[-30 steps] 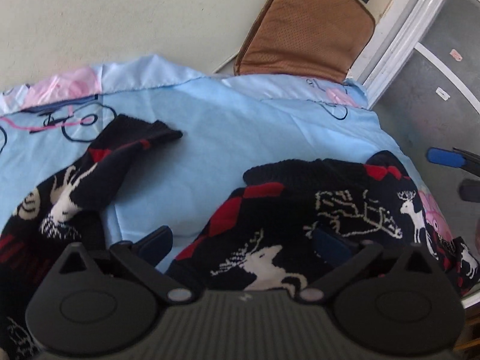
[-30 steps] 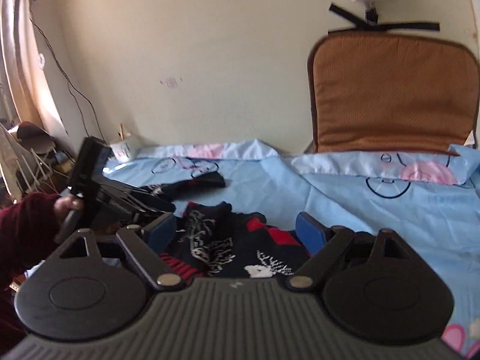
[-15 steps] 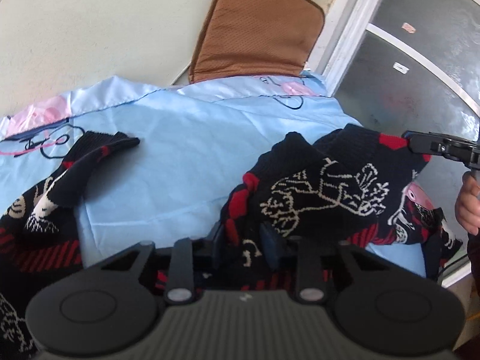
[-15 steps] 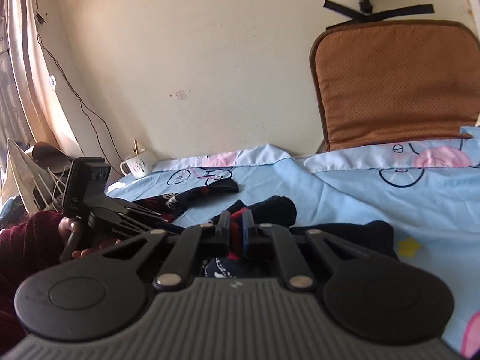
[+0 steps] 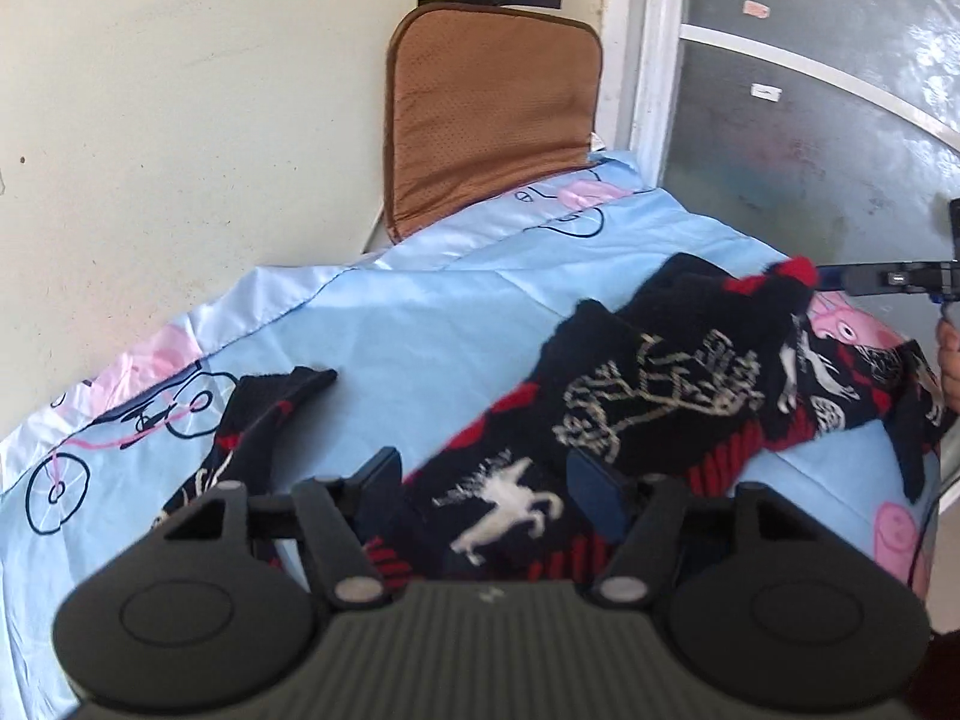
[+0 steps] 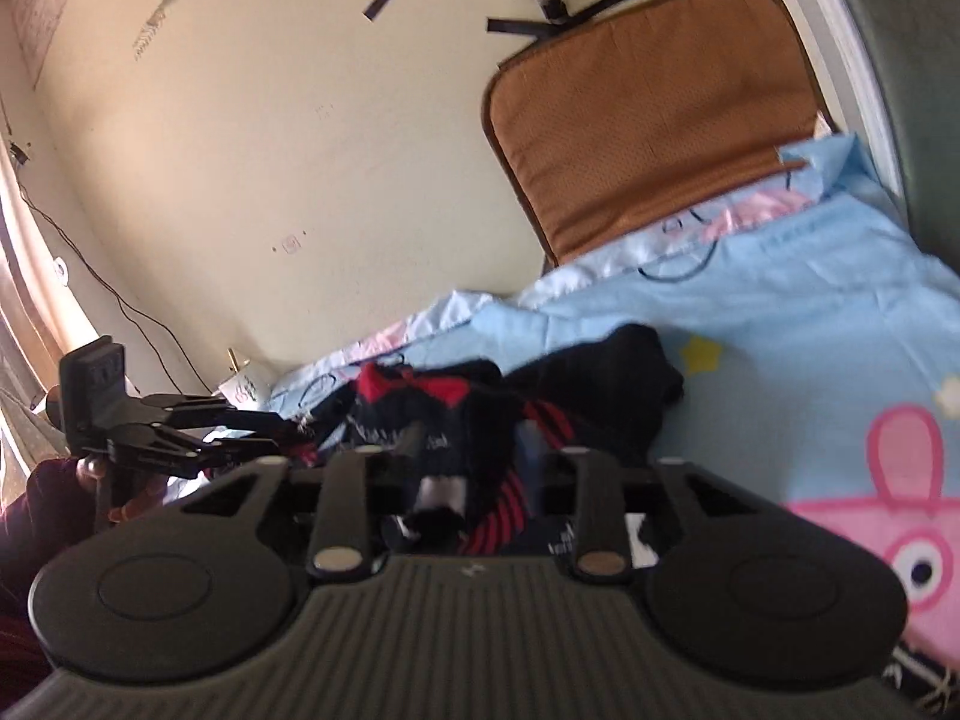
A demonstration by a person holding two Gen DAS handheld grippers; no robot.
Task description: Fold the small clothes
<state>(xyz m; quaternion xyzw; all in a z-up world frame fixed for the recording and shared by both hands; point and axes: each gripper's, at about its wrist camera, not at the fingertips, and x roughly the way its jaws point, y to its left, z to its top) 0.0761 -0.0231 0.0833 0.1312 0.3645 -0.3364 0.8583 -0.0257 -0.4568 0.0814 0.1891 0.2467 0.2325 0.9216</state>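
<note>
The bed (image 5: 432, 324) has plenty of bare blue sheet toward the wall and the cushion (image 5: 492, 114), but its right edge by the door drops away just beside the bunched sweater (image 5: 654, 408), and I'd guess any fold pulled that way could slide the hem off. Both tools stand wide, holding nothing: the left tool (image 5: 486, 480) straddles the knit near the white reindeer, the right tool (image 6: 480, 462) hangs over the far hem. Loose, the heap could slump and lose its fold, and the stray sleeve (image 5: 264, 414) could snag.

Both black grippers have ribbed grey bodies, round side discs, silver pivot screws and dark-blue-padded fingers (image 5: 594, 489); the sleeve (image 6: 36, 516) is maroon.
</note>
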